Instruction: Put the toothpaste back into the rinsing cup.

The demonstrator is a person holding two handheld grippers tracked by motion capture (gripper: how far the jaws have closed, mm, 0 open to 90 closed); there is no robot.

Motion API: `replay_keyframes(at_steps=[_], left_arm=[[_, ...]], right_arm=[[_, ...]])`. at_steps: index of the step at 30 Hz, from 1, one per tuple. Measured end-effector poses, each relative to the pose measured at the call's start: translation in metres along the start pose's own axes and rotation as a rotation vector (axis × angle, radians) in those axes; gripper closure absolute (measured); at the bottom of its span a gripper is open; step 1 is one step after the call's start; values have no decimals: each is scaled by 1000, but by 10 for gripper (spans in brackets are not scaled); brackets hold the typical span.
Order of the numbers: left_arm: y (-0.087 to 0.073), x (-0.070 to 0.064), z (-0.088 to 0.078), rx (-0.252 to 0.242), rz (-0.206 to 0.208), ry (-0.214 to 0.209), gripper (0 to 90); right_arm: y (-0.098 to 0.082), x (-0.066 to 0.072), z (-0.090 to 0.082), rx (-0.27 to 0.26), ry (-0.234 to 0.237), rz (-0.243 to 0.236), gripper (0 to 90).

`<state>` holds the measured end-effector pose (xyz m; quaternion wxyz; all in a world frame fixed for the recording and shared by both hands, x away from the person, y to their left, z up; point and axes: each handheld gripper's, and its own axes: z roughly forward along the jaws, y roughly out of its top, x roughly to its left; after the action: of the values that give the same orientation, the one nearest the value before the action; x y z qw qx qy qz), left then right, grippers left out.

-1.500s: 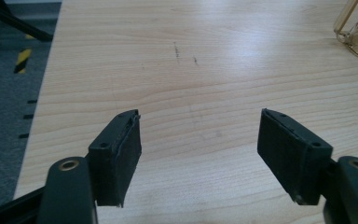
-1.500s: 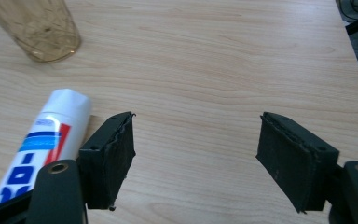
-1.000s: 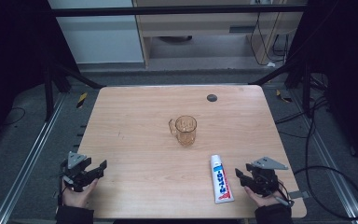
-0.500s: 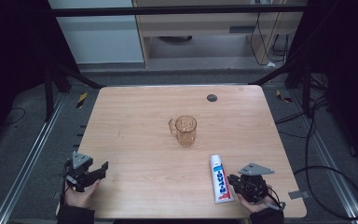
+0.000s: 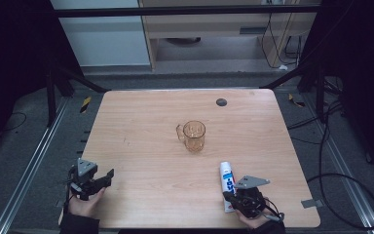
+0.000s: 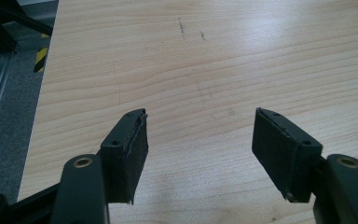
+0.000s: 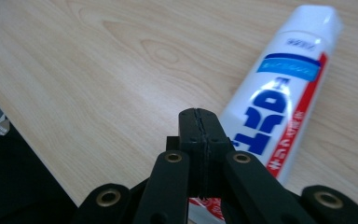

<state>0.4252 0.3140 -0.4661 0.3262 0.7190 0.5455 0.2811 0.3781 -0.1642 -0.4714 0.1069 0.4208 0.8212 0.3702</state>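
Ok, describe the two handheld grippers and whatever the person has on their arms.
Both tools are black. The left gripper has linkage arms with brass-coloured pivot pins and flat rectangular pads held by small screws. The right gripper is built the same way. Seen from the high view, each carries a grey three-cornered plate on top, and a dark cable trails from the right one. The sleeves are dark.

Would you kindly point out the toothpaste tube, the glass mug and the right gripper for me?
toothpaste tube [image 7: 279, 98], right gripper view, on the blue lettering of its body.
glass mug [image 5: 195, 137], high view, on its amber side wall.
right gripper [image 7: 199, 122], right gripper view, where the shut jaws meet at their tips.
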Motion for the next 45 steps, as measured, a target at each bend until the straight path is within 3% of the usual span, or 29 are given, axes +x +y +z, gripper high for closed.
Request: replay_keyframes(at_steps=[17, 23, 30, 45], left_arm=[[1, -3, 1, -1, 24, 4, 334], [1, -2, 1, -2, 23, 5, 332], [1, -3, 1, -5, 25, 6, 329], [1, -2, 1, -2, 25, 9, 323]], right_arm=[[-2, 4, 18, 80, 17, -7, 899], [-4, -1, 16, 96, -49, -9, 899], [-7, -16, 8, 90, -135, 29, 899], [-13, -50, -6, 70, -237, 123, 899]])
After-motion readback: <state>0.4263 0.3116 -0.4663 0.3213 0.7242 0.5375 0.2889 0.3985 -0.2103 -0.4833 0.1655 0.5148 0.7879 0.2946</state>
